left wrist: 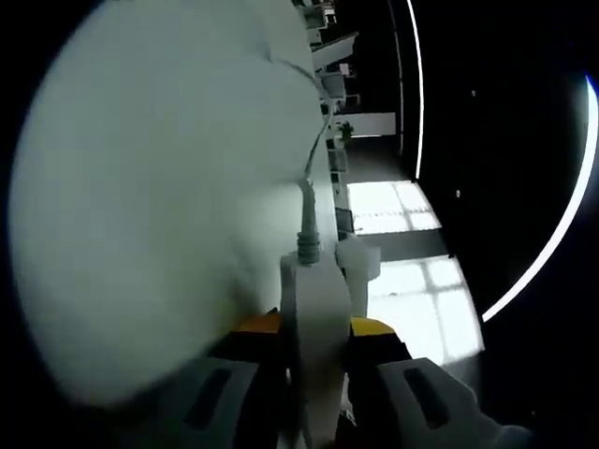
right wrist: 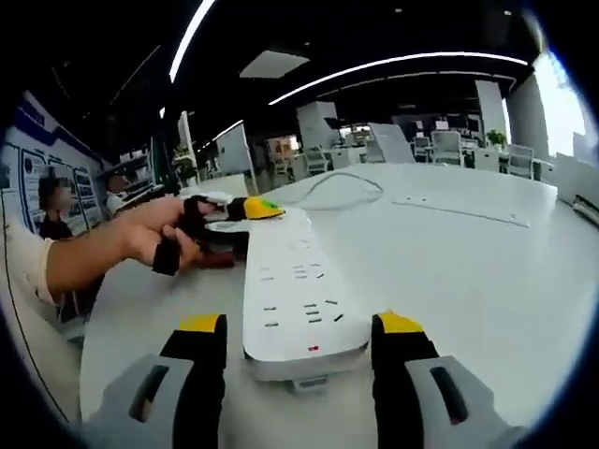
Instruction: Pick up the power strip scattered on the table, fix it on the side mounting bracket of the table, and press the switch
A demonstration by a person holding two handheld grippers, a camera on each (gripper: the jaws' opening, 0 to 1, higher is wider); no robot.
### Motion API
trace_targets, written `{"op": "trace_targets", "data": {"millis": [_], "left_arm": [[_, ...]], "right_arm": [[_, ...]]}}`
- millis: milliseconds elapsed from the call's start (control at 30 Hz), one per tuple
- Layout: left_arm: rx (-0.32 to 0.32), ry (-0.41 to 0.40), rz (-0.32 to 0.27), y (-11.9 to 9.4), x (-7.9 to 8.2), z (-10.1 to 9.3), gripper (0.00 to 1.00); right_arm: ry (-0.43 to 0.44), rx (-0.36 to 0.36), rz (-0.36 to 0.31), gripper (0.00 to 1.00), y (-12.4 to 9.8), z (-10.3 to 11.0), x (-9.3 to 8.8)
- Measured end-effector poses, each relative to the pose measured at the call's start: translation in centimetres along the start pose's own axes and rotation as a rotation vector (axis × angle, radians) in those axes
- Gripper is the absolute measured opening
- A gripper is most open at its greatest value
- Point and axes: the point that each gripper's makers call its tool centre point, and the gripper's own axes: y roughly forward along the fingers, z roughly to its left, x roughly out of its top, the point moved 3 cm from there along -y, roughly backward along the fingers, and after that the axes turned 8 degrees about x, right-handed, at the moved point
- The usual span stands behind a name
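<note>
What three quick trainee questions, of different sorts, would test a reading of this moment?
1. True or false: the left gripper holds the long white plastic power strip by its cord end.
2. The right gripper is: A) shut on the strip, B) open astride its near end, C) away from it.
3. What does the strip rest on?

Key: 1 true; 2 B; 3 the white table, with a loose white cable lying behind.

Power strip [right wrist: 298, 290] glossy white plastic; table [right wrist: 468, 253] smooth.
</note>
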Motion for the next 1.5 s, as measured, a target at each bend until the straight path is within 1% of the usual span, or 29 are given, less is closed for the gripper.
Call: {"op": "trace_targets", "data": {"millis": [133,200,233,300,433,533,600,667,767,867,933,1000,1167,1267,1400,1500], "left_arm": [[-0.020,0.016,0.019,-0.3,0.1,-0.2,0.26],[-0.028,0.008,0.027,-0.6,0.2,-0.3,0.26],[-0.036,0.006,0.030,-0.7,0.3,-0.4,0.26],[-0.044,0.007,0.032,-0.9,0.4,-0.7,0.26],[-0.060,0.020,0.047,-1.1,0.5,-1.1,0.26],[-0.094,0.015,0.078,-1.8,0.6,-1.4,0.26],[-0.109,0.008,0.089,-2.2,0.6,-1.7,0.26],[-0.132,0.008,0.107,-2.8,0.9,-2.1,0.26],[-0.145,0.015,0.127,-3.4,1.0,-2.3,0.26],[-0.154,0.037,0.141,-4.1,1.3,-2.5,0.26],[-0.163,0.053,0.170,-4.5,1.5,-2.6,0.26],[-0.163,0.061,0.175,-5.0,1.7,-2.7,0.26],[-0.183,0.075,0.193,-5.8,1.9,-2.9,0.26],[-0.178,0.090,0.199,-6.1,2.0,-2.9,0.26],[-0.194,0.085,0.221,-6.6,1.9,-2.8,0.26],[-0.209,0.079,0.242,-7.1,2.0,-2.9,0.26]], "right_arm": [[0.020,0.013,-0.032,0.62,-0.5,0.4,0.8],[-0.015,-0.024,-0.059,0.61,-0.8,0.2,1.3],[-0.009,-0.028,-0.067,0.60,-1.0,0.1,1.4],[0.020,-0.016,-0.091,0.58,-1.2,0.2,1.7],[0.035,0.009,-0.137,0.59,-1.8,0.8,2.3],[-0.013,0.047,-0.213,0.59,-2.7,2.1,3.7],[-0.022,0.074,-0.231,0.59,-3.2,2.8,4.1],[-0.039,0.078,-0.236,0.58,-3.7,3.3,4.2],[-0.049,0.060,-0.251,0.56,-4.3,3.6,4.3],[-0.047,0.051,-0.255,0.57,-4.5,3.7,4.1],[-0.045,0.037,-0.250,0.57,-4.4,3.6,3.7],[-0.035,0.037,-0.252,0.57,-4.4,3.7,3.4],[-0.035,0.031,-0.264,0.57,-4.2,4.7,3.0],[-0.055,-0.004,-0.279,0.56,-4.5,4.9,3.3],[-0.074,0.029,-0.273,0.55,-4.7,6.2,3.5],[-0.108,0.045,-0.265,0.55,-4.7,7.4,3.6]]}}
